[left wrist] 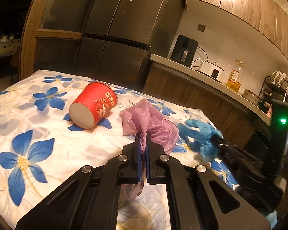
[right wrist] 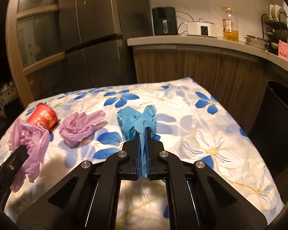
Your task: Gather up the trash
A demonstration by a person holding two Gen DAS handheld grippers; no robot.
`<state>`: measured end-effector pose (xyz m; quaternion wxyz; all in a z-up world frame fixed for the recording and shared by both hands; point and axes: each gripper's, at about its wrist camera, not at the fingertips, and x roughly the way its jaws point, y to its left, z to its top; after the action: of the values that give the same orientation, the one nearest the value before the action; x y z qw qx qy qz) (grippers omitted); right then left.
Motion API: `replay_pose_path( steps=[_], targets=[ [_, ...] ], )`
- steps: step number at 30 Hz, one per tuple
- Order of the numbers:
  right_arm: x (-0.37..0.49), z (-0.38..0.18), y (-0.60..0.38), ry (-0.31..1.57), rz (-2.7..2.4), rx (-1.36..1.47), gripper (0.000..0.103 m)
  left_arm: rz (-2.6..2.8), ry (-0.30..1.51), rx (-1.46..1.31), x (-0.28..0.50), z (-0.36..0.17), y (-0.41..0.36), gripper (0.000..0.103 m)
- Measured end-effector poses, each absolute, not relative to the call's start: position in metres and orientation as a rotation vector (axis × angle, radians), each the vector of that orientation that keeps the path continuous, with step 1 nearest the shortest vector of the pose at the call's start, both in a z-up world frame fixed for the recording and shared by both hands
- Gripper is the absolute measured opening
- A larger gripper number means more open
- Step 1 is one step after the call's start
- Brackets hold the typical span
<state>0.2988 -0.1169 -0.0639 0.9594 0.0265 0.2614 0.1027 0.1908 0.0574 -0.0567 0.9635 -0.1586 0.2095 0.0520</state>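
Pink bag (left wrist: 144, 120): thin plastic, pinched between the pads of the left hand-held gripper (left wrist: 143, 140), bunched and rising toward 12 o'clock from its tips, clear of the desk (left wrist: 48, 153).

Blue glove (right wrist: 138, 122): crumpled, clamped in the right hand-held gripper (right wrist: 143, 134), fanning out at 12 o'clock from its tips; no clear long axis.

Second pink bag (right wrist: 76, 128): loose wad on the desk, at 10 o'clock from the right hand-held gripper, between the two.

Red cup (left wrist: 94, 105): on its side, base toward the left camera, mouth pointing to 1 o'clock; long axis runs 7 to 1. Left hand-held gripper is nearer, cup at its 11 o'clock.

Black bin (right wrist: 278, 130): off the desk edge, 3 o'clock from the right hand-held gripper, likely the drop point.
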Motion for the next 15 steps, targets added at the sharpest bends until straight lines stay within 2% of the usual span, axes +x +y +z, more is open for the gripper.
replay_pose_path(
  steps=[15],
  targets=[
    [0.232,-0.024,-0.178,0.432,0.204,0.114,0.003,0.088,0.419,-0.235,0.170,-0.037,0.017,0.003]
  ],
)
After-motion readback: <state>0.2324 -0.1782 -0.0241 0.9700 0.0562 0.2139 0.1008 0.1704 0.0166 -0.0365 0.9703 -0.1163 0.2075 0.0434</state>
